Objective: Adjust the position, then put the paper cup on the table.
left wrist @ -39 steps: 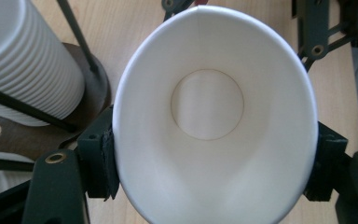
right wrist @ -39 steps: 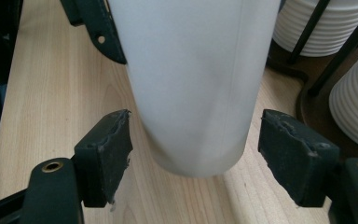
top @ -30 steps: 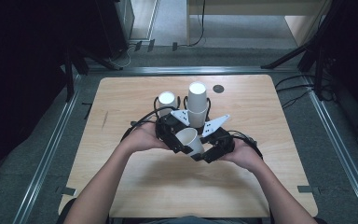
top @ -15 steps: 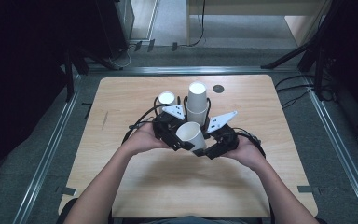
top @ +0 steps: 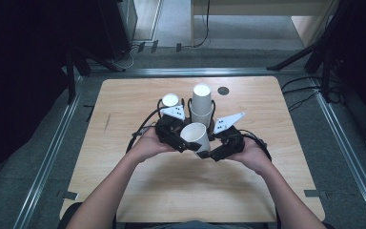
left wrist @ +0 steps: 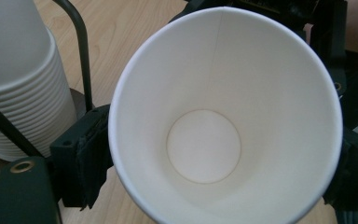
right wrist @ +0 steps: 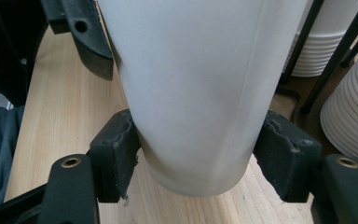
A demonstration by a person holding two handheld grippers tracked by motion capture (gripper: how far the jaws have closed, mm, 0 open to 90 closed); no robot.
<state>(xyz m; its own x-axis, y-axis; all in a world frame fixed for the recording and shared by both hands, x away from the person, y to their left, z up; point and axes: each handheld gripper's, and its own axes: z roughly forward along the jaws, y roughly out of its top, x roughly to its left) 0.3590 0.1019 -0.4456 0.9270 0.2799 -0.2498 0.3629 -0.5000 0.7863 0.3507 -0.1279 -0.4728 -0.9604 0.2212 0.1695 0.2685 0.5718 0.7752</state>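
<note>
1. Right gripper [top: 208, 153] is pinching the lower part of a white paper cup [top: 195, 137]; in the right gripper view both black pads are pressing the cup's wall [right wrist: 200, 93] just above its base, over the wooden table [right wrist: 60, 107].
2. Left gripper [top: 183, 144] is sitting at the cup's rim with its jaws spread, having just been opening; in the left gripper view the cup's open mouth [left wrist: 223, 116] is lying between the jaws, and one pad [left wrist: 85, 163] is standing just beside the rim.
3. Both hands are holding the cup tilted above the table's [top: 138, 191] middle, between the two grippers.
4. Just beyond, a tall stack of cups [top: 202, 104] is standing upside down inside a black wire holder [top: 189, 107].
5. Beside it, toward the left, a shorter stack [top: 170, 101] is standing.
6. Farther back, a small dark disc [top: 223, 90] is lying on the table.
</note>
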